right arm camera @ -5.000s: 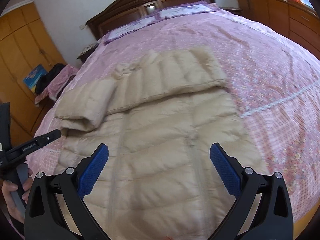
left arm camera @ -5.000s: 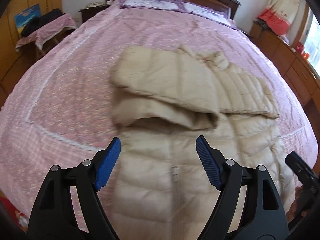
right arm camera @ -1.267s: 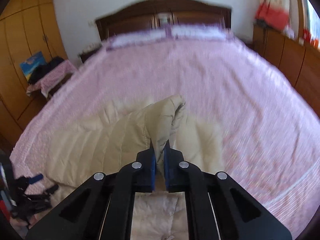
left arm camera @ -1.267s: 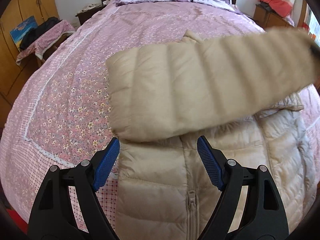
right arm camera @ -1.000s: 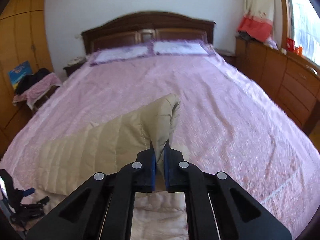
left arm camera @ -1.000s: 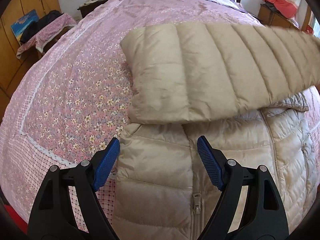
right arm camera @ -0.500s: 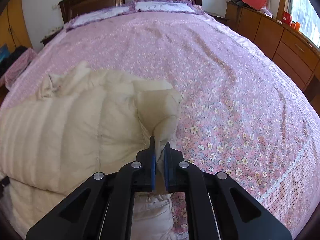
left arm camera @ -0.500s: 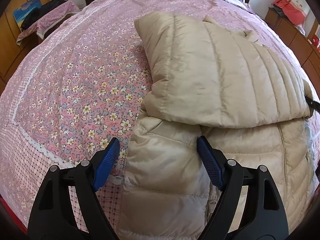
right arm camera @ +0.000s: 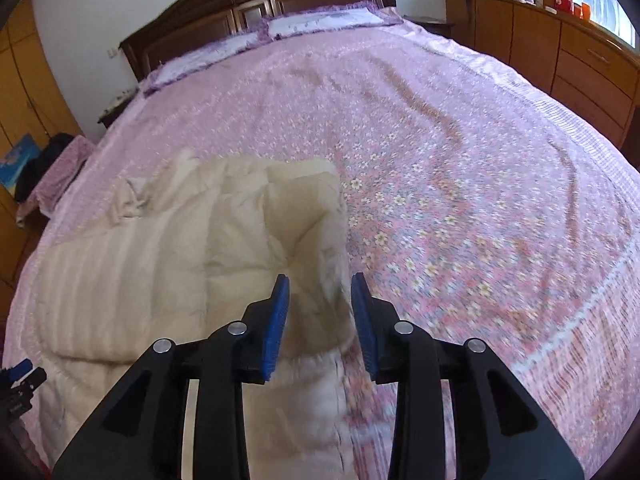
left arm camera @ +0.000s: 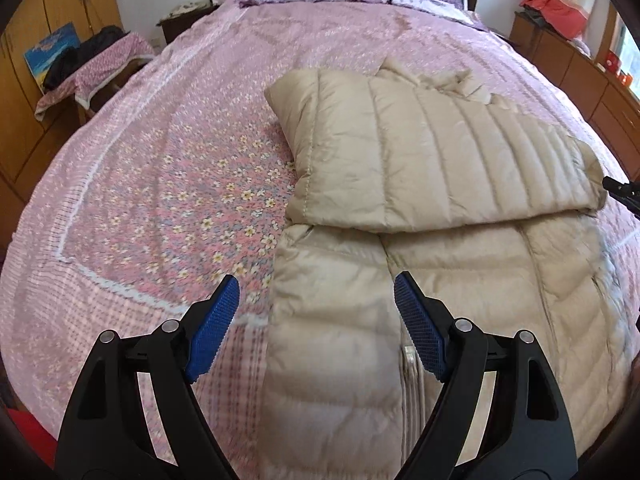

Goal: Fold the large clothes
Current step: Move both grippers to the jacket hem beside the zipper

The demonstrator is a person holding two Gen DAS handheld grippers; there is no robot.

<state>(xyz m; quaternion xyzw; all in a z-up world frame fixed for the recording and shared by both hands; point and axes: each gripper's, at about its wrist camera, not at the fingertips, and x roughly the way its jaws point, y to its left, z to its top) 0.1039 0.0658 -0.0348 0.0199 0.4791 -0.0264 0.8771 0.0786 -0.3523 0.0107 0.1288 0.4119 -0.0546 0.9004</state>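
Jacket: a beige down jacket (left arm camera: 420,240) is laid front-up on the near part of the pink floral bedspread (left arm camera: 180,140), zipper running toward the headboard.
Folded sleeve: a quilted sleeve panel (left arm camera: 432,152) is laid across the chest, long axis crosswise to the zipper.
Sleeve end: the cuff end (right arm camera: 308,216) is seen just ahead of the right gripper (right arm camera: 318,308), between and beyond its blue pads.
Right gripper: the jaws are parted a little; nothing is clamped.
Left gripper: the left gripper (left arm camera: 316,328) is held wide open above the lower left front panel, gripping nothing.
Nearer hand: the lower hem is judged closer to the left gripper, the sleeve end to the right.
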